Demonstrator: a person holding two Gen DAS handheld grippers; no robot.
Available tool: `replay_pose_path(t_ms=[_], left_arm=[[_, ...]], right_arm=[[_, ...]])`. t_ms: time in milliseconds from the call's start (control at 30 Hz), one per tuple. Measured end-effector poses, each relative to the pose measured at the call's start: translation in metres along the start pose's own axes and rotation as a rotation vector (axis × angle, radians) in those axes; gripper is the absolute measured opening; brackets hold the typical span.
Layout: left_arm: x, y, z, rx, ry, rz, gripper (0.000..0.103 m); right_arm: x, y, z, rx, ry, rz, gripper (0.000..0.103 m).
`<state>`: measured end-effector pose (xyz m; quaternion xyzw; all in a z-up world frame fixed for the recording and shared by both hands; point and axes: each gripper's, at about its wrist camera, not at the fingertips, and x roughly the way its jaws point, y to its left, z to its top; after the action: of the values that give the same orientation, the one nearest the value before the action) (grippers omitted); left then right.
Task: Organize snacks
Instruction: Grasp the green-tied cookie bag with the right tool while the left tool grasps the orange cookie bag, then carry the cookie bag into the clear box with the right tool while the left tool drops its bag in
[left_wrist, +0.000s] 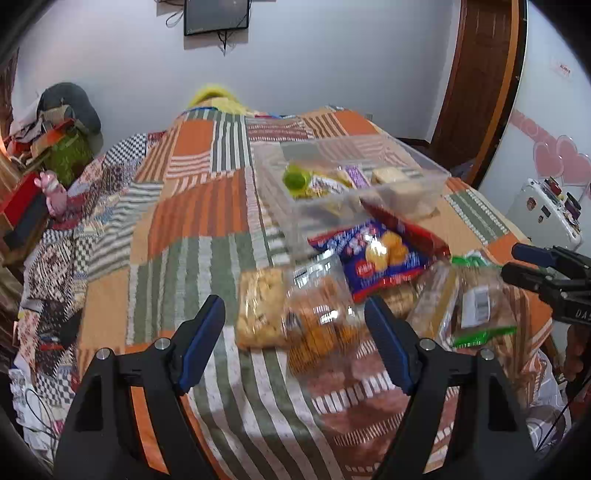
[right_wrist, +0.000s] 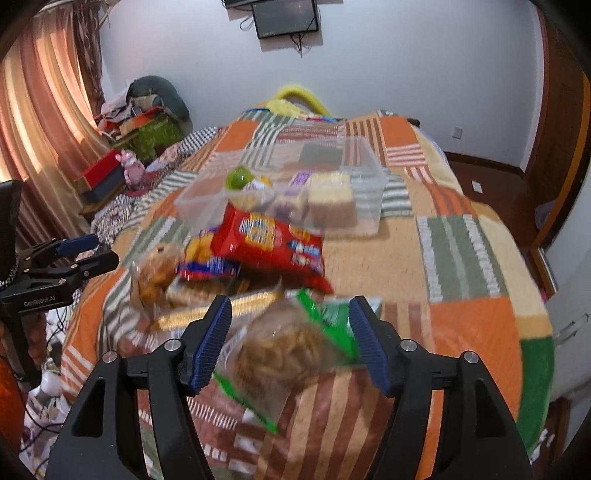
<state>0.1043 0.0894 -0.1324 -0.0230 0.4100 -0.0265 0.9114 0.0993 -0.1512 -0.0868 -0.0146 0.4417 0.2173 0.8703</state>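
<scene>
Your left gripper (left_wrist: 295, 339) and right gripper (right_wrist: 290, 345) both stand with jaws apart, gripping nothing. The green-trimmed snack bag (right_wrist: 284, 354) lies between the right fingers, the clear box (right_wrist: 365, 162) at twelve o'clock. It's probably light, crinkly, slippery (contents crushable); pinch the sealed edge.

Both wrist views look steeply down, close over the bed (left_wrist: 207, 206), sharing the snack pile (left_wrist: 369, 258).

bin (left_wrist: 424, 162): clear plastic | bedspread (left_wrist: 192, 206): woven cloth | snack bags (right_wrist: 269, 236): glossy film
</scene>
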Motion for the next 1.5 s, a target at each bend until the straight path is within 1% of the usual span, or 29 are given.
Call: replay_pose_path(t_ms=[133,300,433,500,700,767,800,900,933,967,1033,1133,1200,1333,1500], left_arm=[[0.01,-0.002,-0.012,0.0,0.031,-0.007,0.078],[0.021,-0.004,-0.019,-0.017,0.044,-0.019,0.078],[0.03,-0.008,-0.018,-0.023,0.048,-0.019,0.078],[0.037,-0.009,-0.017,-0.024,0.055,-0.013,0.078],[0.052,-0.01,-0.017,-0.038,0.065,-0.011,0.078],[0.056,-0.012,-0.018,-0.035,0.064,-0.01,0.074],[0.057,-0.012,-0.018,-0.033,0.062,-0.011,0.072],[0.057,-0.014,-0.019,-0.02,0.05,-0.007,0.068],[0.056,-0.014,-0.019,-0.018,0.048,-0.008,0.065],[0.056,-0.013,-0.019,-0.019,0.045,-0.012,0.062],[0.055,-0.011,-0.019,-0.023,0.044,-0.019,0.058],[0.052,-0.01,-0.019,-0.027,0.04,-0.022,0.056],[0.048,-0.009,-0.019,-0.021,0.035,-0.027,0.054],[0.038,-0.008,-0.016,-0.018,0.013,-0.026,0.052],[0.019,-0.007,-0.006,-0.018,-0.037,-0.013,0.052]], right_arm=[[0.008,0.004,-0.017,0.003,0.035,-0.023,0.071],[0.018,0.003,-0.025,0.02,0.065,-0.028,0.078],[0.025,-0.002,-0.029,0.043,0.096,-0.016,0.078],[0.028,-0.006,-0.031,0.071,0.106,0.01,0.079],[0.029,-0.006,-0.029,0.091,0.111,0.028,0.08],[0.03,-0.007,-0.028,0.094,0.113,0.032,0.079],[0.031,-0.007,-0.028,0.096,0.112,0.033,0.078],[0.03,-0.008,-0.026,0.094,0.103,0.038,0.067],[0.03,-0.008,-0.025,0.091,0.1,0.041,0.062],[0.029,-0.008,-0.025,0.089,0.098,0.046,0.061],[0.029,-0.008,-0.023,0.084,0.092,0.043,0.055],[0.027,-0.008,-0.023,0.077,0.083,0.042,0.051],[0.025,-0.008,-0.023,0.07,0.074,0.031,0.05],[0.02,-0.011,-0.019,0.059,0.05,0.005,0.044],[0.012,-0.018,-0.013,0.072,0.019,0.007,0.043]])
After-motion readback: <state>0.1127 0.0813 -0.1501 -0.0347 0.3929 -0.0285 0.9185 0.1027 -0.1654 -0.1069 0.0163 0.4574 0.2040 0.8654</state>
